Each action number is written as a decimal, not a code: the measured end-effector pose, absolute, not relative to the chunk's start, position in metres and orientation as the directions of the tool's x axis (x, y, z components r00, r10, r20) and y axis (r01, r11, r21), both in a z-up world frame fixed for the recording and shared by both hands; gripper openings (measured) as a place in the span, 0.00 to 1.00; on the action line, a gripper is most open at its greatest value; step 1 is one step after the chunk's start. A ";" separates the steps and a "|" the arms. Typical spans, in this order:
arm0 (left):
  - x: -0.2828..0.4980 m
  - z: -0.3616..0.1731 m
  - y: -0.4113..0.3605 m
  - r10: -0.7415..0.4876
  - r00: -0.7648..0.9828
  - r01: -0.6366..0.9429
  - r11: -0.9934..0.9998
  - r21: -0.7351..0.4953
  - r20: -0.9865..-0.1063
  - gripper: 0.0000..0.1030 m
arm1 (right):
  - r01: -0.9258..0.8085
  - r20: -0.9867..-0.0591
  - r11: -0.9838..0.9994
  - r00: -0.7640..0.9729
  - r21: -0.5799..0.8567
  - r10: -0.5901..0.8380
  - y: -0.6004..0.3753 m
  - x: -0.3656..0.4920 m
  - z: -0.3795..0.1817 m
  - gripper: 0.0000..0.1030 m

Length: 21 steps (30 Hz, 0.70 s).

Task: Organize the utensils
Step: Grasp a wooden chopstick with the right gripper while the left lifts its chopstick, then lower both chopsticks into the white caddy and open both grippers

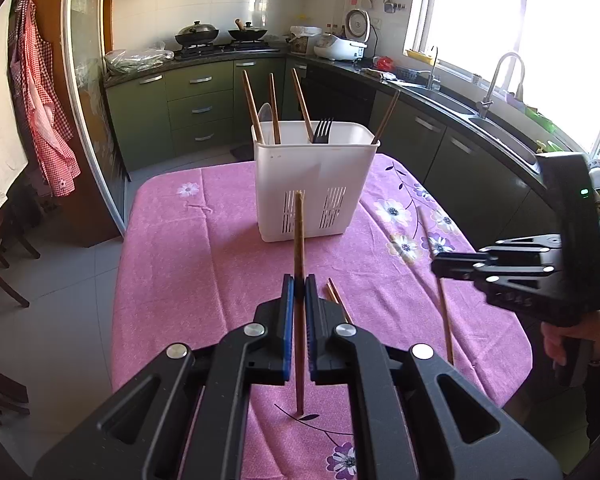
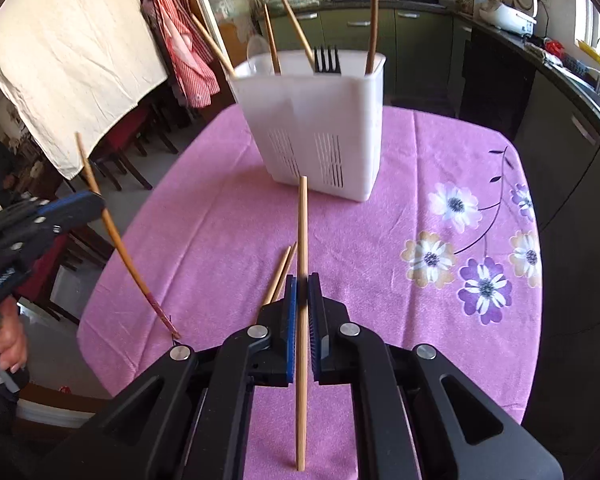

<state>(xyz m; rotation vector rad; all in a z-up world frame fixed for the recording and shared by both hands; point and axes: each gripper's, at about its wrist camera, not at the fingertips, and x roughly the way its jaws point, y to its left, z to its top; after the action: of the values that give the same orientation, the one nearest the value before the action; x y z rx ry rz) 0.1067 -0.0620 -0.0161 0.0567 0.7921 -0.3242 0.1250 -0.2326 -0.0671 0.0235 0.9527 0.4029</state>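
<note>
The left gripper [image 1: 299, 296] has its jaws clenched on a dark chopstick [image 1: 299, 240], held upright with its lower tip touching the pink flowered desk [image 1: 204, 248]. The right gripper [image 2: 302, 292] likewise grips a pale chopstick [image 2: 302, 224] between its jaws, standing almost upright over the desk. Two loose chopsticks [image 2: 280, 272] lie just beside the jaws, and beyond stands the white utensil holder [image 1: 312, 184], already holding chopsticks, a fork [image 1: 323, 130] and a spoon [image 1: 265, 114].

We see dark green kitchen cabinets [image 1: 198, 98] | bright sunlit window [image 1: 512, 20] — pale grey tiled floor [image 1: 60, 280] | white tiled wall [image 1: 204, 4] — red gingham apron [image 1: 40, 92] hanging.
</note>
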 end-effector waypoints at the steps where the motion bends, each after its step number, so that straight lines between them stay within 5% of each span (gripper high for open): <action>1: 0.106 -0.016 -0.062 -0.263 0.656 0.307 0.949 -0.069 -0.707 0.05 | -0.326 -0.771 0.924 0.529 0.200 0.354 -0.238 0.118 -0.059 0.06; 21: 0.094 -0.005 -0.070 -0.260 0.666 0.332 0.943 -0.034 -0.699 0.05 | -0.359 -0.679 0.901 0.601 0.243 0.423 -0.277 0.058 -0.027 0.06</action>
<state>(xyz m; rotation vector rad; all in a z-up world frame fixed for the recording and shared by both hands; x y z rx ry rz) 0.0937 -0.0701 -0.0054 0.0994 0.7723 -0.3347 0.0578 -0.2773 -0.0265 0.0844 0.8080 0.4537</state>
